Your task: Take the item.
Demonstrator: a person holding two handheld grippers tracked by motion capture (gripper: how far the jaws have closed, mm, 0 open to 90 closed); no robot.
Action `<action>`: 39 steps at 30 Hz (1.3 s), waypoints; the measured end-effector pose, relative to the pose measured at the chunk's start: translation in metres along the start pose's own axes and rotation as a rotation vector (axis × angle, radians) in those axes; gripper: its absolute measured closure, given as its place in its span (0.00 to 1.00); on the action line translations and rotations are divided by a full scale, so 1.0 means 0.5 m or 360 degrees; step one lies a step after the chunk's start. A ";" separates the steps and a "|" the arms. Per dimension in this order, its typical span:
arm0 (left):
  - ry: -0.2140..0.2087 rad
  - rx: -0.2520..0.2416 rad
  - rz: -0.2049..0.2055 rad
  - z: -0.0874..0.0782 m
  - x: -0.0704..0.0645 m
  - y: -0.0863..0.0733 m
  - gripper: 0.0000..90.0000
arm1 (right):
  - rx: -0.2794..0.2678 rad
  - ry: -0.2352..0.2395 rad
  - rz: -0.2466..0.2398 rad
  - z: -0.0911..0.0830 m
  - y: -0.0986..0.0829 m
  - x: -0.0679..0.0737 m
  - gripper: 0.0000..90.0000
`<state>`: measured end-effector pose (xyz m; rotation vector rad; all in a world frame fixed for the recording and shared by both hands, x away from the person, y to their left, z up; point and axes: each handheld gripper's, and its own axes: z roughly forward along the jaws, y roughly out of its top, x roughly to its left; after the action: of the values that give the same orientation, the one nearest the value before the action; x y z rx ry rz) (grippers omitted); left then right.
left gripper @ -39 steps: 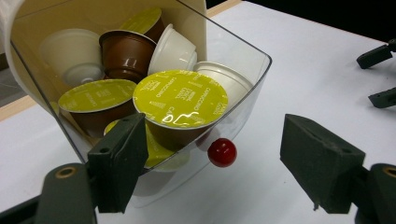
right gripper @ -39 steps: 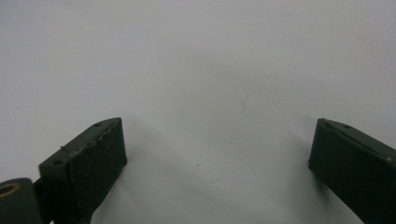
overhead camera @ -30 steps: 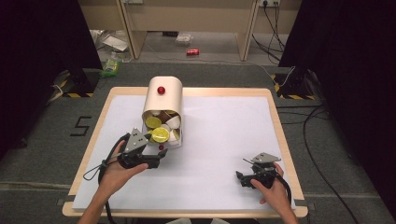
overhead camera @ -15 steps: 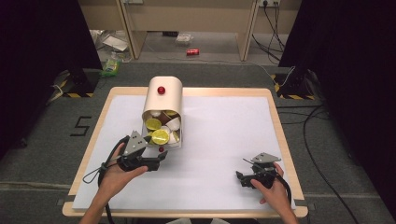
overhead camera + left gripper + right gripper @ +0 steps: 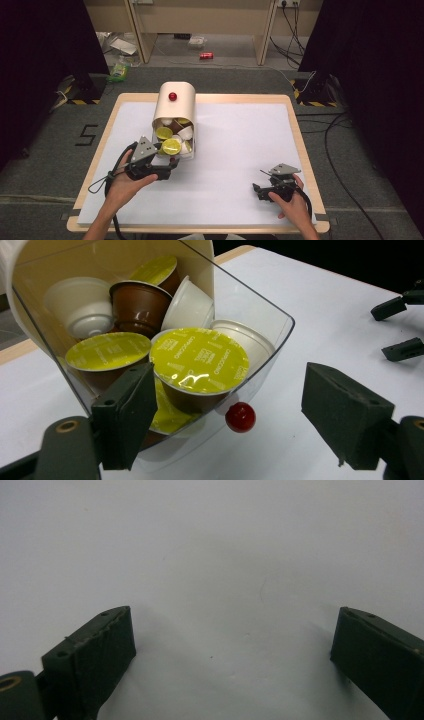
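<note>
A cream capsule holder [image 5: 174,106] with a red knob on top lies on the white table [image 5: 235,145]. Its clear drawer [image 5: 260,325] is slid out toward me. Several coffee capsules lie in it: yellow-lidded ones [image 5: 199,360], a brown one [image 5: 140,302] and white ones [image 5: 80,305]. A small red knob [image 5: 240,417] sits on the drawer's front. My left gripper [image 5: 235,427] [image 5: 171,168] is open, its jaws standing either side of that knob without touching it. My right gripper [image 5: 257,181] [image 5: 232,655] is open over bare table at the front right.
The table has a wooden rim [image 5: 300,145]. Beyond it on the floor are cables [image 5: 345,125], a red can [image 5: 206,55] and some litter. In the left gripper view the other gripper's jaw tips [image 5: 400,305] are at the upper right.
</note>
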<state>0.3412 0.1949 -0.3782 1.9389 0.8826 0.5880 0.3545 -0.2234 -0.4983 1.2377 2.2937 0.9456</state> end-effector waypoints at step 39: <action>-0.0033 0.0132 -0.0060 0.052 0.040 0.050 0.30 | 0.0002 0.0000 0.0003 0.000 0.000 0.000 0.05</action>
<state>0.3805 0.1880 -0.3679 1.9946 0.9417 0.5155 0.3545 -0.2234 -0.4982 1.2406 2.2939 0.9453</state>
